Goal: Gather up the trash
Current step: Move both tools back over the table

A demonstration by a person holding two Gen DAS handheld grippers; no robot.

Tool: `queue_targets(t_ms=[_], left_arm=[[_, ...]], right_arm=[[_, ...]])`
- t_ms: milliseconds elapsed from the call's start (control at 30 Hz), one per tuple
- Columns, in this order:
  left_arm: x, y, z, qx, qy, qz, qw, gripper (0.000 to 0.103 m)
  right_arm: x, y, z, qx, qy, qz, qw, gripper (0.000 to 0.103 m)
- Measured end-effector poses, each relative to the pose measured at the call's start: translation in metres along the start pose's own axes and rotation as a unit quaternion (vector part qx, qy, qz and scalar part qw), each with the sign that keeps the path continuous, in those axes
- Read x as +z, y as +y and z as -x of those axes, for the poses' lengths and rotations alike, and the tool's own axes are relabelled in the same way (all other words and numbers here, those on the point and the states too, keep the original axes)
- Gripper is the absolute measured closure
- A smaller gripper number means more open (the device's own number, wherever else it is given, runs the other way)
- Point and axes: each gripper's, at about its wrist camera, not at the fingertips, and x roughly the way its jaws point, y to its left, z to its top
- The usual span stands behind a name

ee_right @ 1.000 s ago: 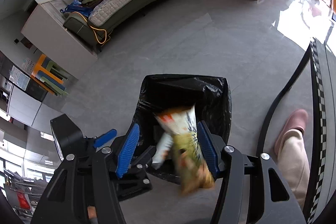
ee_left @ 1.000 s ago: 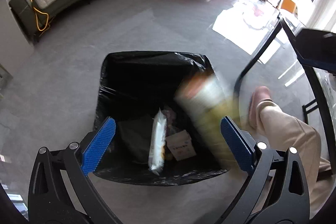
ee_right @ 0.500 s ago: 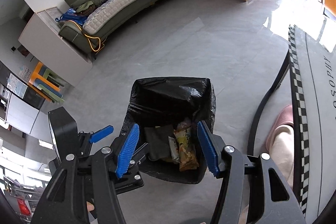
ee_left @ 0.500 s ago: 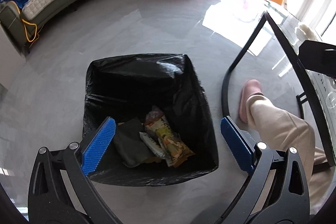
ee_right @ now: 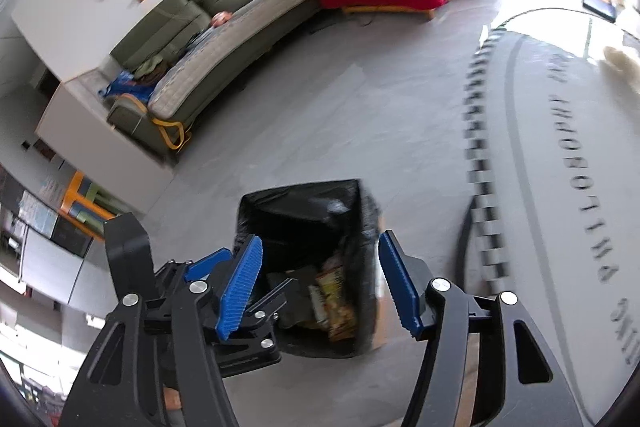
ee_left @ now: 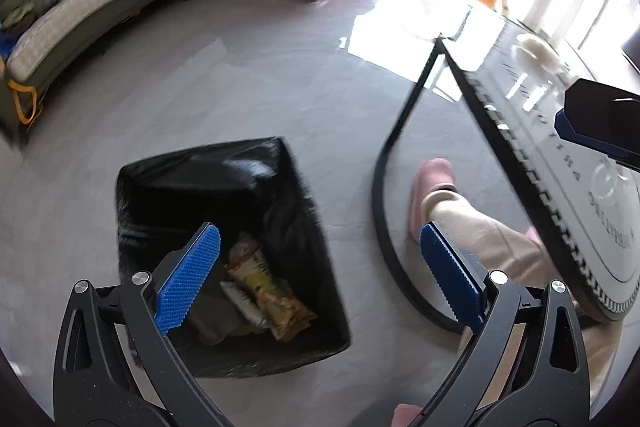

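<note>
From my left wrist camera, my left gripper (ee_left: 320,267) hangs spread wide and empty above the trash bin (ee_left: 132,187), a square bin lined with a glossy black bag standing on the grey floor (ee_left: 240,67). In the bottom of it lies a yellow snack wrapper (ee_left: 268,291), crumpled, with a white packet (ee_left: 240,303) touching its left side and something dark and flat (ee_left: 208,323) beside that. Any print on the wrappers is too blurred to read. To the right stands the glass table (ee_left: 560,187) with a checkered border, my pink slipper (ee_left: 432,187) under its edge.

From my right wrist camera, my right gripper (ee_right: 320,283) is also wide apart, holding nothing, with the bin (ee_right: 304,203) between its blue pads (ee_right: 240,287) and the yellow wrapper (ee_right: 336,303) visible inside. My left gripper (ee_right: 208,263) sits low to the left, just beside it. On the table top (ee_right: 540,167) runs dark lettering, upside down and smeared; I cannot make out a full word.
</note>
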Motion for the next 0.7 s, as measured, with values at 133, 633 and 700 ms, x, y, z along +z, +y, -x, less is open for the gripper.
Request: queue_targets(t_ms=[133, 633, 700], left_arm=[[0.017, -0.035, -0.001, -0.020, -0.004, -0.029, 0.9994, 0.006], [0.072, -0.204, -0.016, -0.117, -0.006, -0.176, 0.9774, 0.006], [0.074, -0.226, -0.021, -0.134, -0.001, -0.193, 0.9721, 0.006]], right_arm=[[0.002, -0.033, 0.022, -0.028, -0.021, -0.017, 0.999, 0.041], [-0.005, -0.184, 0.133, -0.202, -0.113, -0.134, 0.964, 0.032], [-0.011, -0.207, 0.148, -0.230, -0.119, -0.153, 0.954, 0.031]])
